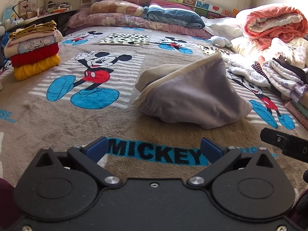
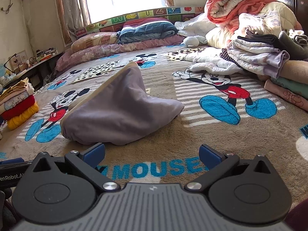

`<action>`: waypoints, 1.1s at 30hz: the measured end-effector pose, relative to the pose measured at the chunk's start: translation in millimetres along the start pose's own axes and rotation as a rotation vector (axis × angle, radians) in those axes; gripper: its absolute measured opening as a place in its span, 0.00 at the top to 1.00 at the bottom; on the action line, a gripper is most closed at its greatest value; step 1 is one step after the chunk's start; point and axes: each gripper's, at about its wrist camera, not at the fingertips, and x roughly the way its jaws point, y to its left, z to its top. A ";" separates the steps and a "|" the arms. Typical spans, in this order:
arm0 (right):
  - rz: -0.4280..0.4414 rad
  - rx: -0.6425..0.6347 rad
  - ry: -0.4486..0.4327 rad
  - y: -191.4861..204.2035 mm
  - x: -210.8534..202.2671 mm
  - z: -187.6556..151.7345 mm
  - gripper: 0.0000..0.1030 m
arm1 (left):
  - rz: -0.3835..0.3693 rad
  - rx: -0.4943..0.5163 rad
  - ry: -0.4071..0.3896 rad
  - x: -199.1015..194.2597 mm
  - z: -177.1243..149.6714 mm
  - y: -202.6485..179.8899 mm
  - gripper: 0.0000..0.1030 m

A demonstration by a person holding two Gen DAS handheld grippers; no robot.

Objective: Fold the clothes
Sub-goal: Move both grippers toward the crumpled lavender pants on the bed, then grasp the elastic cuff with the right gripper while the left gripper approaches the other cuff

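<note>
A grey-lilac garment with a beige lining (image 1: pixel 192 94) lies loosely folded in a heap on the Mickey Mouse blanket (image 1: pixel 77 119), its far corner sticking up. It also shows in the right wrist view (image 2: pixel 119 111). My left gripper (image 1: pixel 154 150) is open and empty, low over the blanket, short of the garment. My right gripper (image 2: pixel 152 154) is open and empty, just in front of the garment's near edge. The right gripper's body (image 1: pixel 286 144) shows at the right edge of the left wrist view.
A stack of folded clothes (image 1: pixel 32 55) stands at the left of the bed. A heap of unfolded clothes (image 2: pixel 259 57) and an orange quilt (image 2: pixel 236 2) lie at the right. Pillows (image 1: pixel 134 19) line the headboard. A cluttered side table (image 1: pixel 28 13) stands at far left.
</note>
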 end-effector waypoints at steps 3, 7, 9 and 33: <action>0.004 0.003 0.002 -0.5 0.4 0.1 0.00 | 0.001 0.001 -0.006 0.4 1.4 -0.6 0.00; 0.015 0.021 0.004 -3.4 -0.8 -1.0 0.00 | -0.004 0.017 -0.029 -3.4 2.3 -4.3 0.00; 0.025 0.022 -0.006 -2.8 -2.4 1.0 0.00 | -0.012 0.027 -0.042 -4.9 4.5 -5.7 0.00; 0.210 -0.155 -0.161 22.6 60.1 64.1 0.00 | -0.119 -0.043 -0.110 55.9 91.7 22.4 0.00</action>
